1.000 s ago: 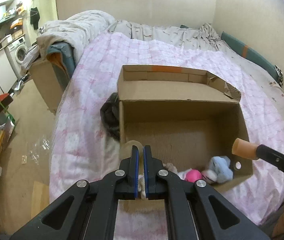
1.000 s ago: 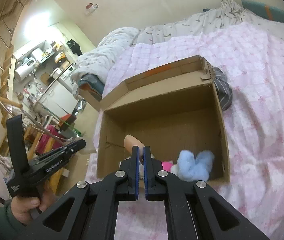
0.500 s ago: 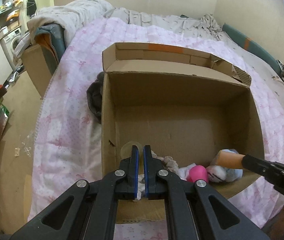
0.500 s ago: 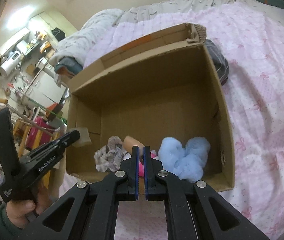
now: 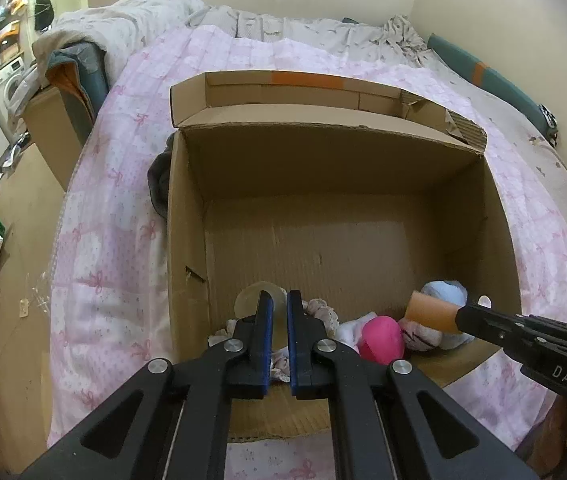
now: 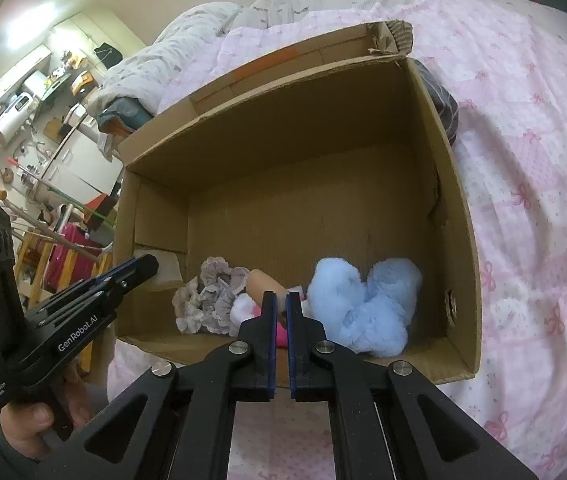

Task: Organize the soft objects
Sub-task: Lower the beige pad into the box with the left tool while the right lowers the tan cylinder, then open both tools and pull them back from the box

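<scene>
Right wrist: box (image 6: 455, 216) w/ blue plush (image 6: 367, 304).

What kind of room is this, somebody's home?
Most likely a bedroom in a small home: a bed under a pink bow-print quilt, a rumpled duvet, and a washing machine beyond.

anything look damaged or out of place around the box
Yes. The box has a torn, crushed far-right flap corner and a small tear in its left wall. A dark cloth is wedged outside against that wall, not in with the toys.
</scene>
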{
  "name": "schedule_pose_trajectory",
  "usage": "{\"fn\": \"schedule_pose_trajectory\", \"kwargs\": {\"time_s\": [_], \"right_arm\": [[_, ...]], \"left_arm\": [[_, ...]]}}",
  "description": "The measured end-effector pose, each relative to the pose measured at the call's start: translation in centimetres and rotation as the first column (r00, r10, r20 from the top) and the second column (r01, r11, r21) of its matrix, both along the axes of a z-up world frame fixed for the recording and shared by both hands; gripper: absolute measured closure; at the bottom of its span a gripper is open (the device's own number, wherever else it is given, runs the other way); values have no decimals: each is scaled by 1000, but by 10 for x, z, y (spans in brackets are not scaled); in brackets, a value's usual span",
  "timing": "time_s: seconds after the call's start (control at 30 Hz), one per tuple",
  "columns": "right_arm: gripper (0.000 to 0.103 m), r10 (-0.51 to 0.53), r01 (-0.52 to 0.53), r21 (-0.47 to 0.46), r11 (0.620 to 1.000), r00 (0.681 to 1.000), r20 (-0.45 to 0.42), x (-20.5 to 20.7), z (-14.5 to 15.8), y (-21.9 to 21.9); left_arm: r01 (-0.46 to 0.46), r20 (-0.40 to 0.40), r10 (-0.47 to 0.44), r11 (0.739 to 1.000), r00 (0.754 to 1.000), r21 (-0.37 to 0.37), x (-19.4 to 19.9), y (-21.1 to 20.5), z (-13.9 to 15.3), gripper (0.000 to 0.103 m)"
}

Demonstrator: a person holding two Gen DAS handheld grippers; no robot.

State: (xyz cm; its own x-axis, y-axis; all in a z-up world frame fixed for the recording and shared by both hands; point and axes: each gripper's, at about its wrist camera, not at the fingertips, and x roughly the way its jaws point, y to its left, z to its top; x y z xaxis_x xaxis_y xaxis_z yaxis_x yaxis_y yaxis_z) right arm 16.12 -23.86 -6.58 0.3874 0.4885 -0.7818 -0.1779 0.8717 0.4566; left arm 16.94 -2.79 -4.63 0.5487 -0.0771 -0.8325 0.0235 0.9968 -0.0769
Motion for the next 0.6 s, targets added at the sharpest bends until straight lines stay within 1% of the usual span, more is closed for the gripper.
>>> {"fn": "schedule_pose_trajectory", "kwargs": {"time_s": [0.1,0.17,0.23,0.3,0.37,0.4,0.43,0.47,0.5,0.53,0.57,0.6], "right_arm": [[97,4,-4,-6,1000,1000,3,0,0,1],[97,3,-3,-9,1000,1000,3,-1,-1,1],[97,5,-5,-8,1000,1000,5,0,0,2],[97,6,-6,-20,1000,1000,12,0,1,4],[96,4,-4,-20,1000,1000,10,-2,2,5],[95,1,-1,-23,1000,1000,6,-1,1,5],[92,-5,5,-29,1000,1000,2,-1,0,5],[89,-9,9,-29,1000,1000,-1,0,0,5],[88,-13,13,-27,1000,1000,-4,0,-1,4],[83,-18,17,-26,999,1000,-5,1,-1,3],[73,-24,24,-27,999,1000,-6,1,-1,2],[66,-34,34,-23,999,999,-4,1,0,1]], "left_arm": [[14,1,-14,1000,1000,21,-2,-4,0,96],[28,-5,-28,999,1000,22,-2,-7,-1,94],[35,-10,-35,999,999,41,-2,-10,-1,93],[34,-8,-34,998,999,52,-2,-11,-2,88],[26,-6,-26,998,1000,50,-2,-10,-2,80],[18,-4,-18,998,1000,55,-3,-9,-2,77],[12,-2,-12,998,1000,58,-3,-9,-1,68],[6,1,-6,998,1000,62,-3,-9,-1,56],[2,5,-2,998,1000,62,-3,-8,0,50],[-3,19,1,998,1000,61,-5,-8,2,45],[-4,29,2,998,1000,61,-6,-8,4,45],[-2,34,-1,998,999,63,-6,-8,5,45]]}}
